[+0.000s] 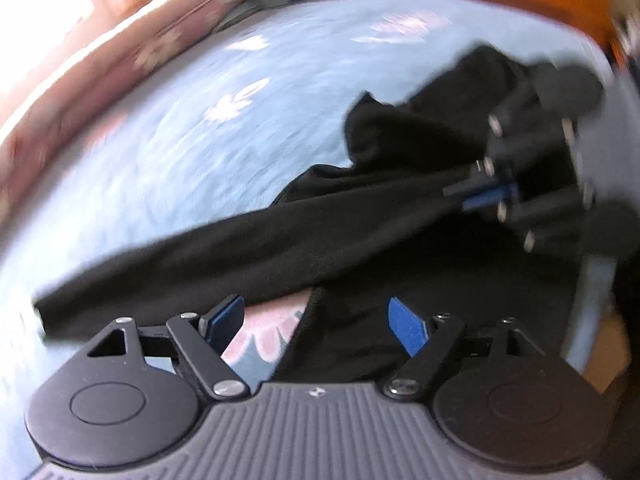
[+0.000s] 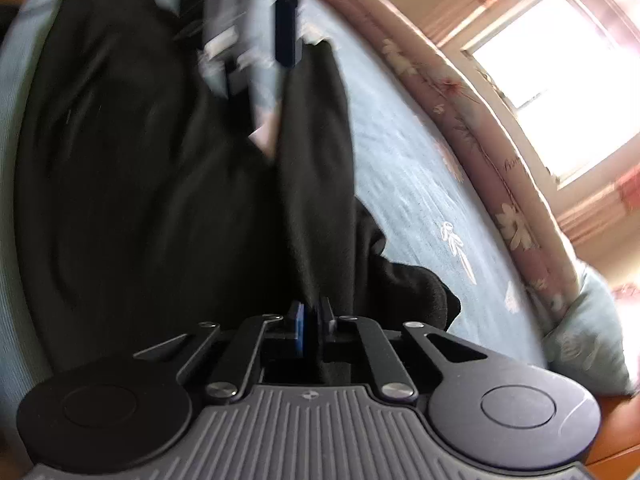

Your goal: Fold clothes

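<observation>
Black garment (image 1: 280, 240) spread on blue bedsheet (image 1: 160, 160), sleeve stretched out, body rumpled; no neat fold shown, folding judged unfinished. Right gripper (image 2: 311, 316) pinched narrow on garment edge. Left gripper (image 1: 316, 320) held wide over garment, empty.

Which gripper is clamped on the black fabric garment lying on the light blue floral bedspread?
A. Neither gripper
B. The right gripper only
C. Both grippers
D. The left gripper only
B: the right gripper has its blue pads pressed together on a fold of the black fabric garment, while the left gripper is spread wide open above the light blue floral bedspread.
</observation>
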A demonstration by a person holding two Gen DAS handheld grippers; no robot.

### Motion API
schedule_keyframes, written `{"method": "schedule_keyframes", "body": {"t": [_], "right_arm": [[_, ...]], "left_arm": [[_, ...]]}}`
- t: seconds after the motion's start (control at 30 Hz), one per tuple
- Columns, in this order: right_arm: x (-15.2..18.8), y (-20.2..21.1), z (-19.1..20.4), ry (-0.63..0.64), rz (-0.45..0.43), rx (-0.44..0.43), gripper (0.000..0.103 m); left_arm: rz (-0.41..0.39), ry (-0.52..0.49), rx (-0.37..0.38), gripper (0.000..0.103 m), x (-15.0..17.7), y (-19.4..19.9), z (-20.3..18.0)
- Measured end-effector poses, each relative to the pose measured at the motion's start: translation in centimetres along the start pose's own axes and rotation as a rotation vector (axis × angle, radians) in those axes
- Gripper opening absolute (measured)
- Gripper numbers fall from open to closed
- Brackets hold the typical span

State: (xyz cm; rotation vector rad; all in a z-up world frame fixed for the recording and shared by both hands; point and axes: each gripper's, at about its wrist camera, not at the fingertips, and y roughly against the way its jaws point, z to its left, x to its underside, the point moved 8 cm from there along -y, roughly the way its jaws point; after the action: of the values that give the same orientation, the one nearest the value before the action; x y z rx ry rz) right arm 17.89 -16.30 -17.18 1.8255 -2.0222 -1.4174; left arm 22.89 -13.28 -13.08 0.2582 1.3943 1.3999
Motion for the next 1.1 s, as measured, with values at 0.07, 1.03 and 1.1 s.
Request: {"method": "schedule_keyframes", "body": {"t": [0.07, 1.03, 1.1], "right_arm": [[-0.3, 0.7, -0.8, -0.086, -0.021, -0.044, 0.007], [-0.7, -1.3, -0.6, -0.044, -0.024, -0.076, 0.025], [-0.9, -1.7, -0.4, -0.037, -0.018, -0.076, 0.024]], "left_arm": [[-0.011, -0.107, -0.019, 0.080, -0.2, -0.3, -0.9], [-0.046, -0.673, -0.080, 0.058, -0.8, -3.4, -4.5], [-0.063, -0.654, -0.072, 0.062, -1.1, -3.2, -4.3]]}}
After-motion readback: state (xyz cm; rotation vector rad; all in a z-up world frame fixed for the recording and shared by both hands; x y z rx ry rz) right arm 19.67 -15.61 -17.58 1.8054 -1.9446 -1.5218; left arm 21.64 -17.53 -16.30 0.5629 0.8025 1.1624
